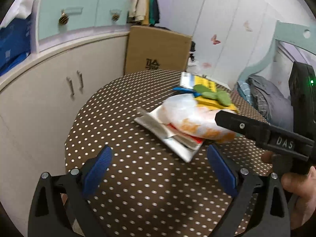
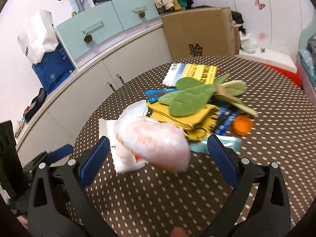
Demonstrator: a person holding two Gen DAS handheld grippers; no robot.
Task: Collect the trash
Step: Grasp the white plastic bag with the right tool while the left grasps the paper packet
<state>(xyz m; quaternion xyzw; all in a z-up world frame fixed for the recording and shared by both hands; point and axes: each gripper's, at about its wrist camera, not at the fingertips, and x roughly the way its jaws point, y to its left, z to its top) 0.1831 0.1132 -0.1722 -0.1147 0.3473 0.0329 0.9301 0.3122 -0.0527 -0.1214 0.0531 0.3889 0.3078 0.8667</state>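
Lying in a loose heap on the dotted bench is the trash: a clear plastic bag stained orange, a white wrapper under it, green leaves, yellow packaging and an orange lid. The right gripper is hanging wide open with the bag between its blue pads, untouched. The left gripper is standing open over bare bench, holding nothing.

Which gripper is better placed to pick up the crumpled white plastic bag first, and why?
Likely the right. The right gripper stands open with the white plastic bag almost between its pads. The left gripper, also open, faces bare tablecloth, the bag lying ahead and to its right.
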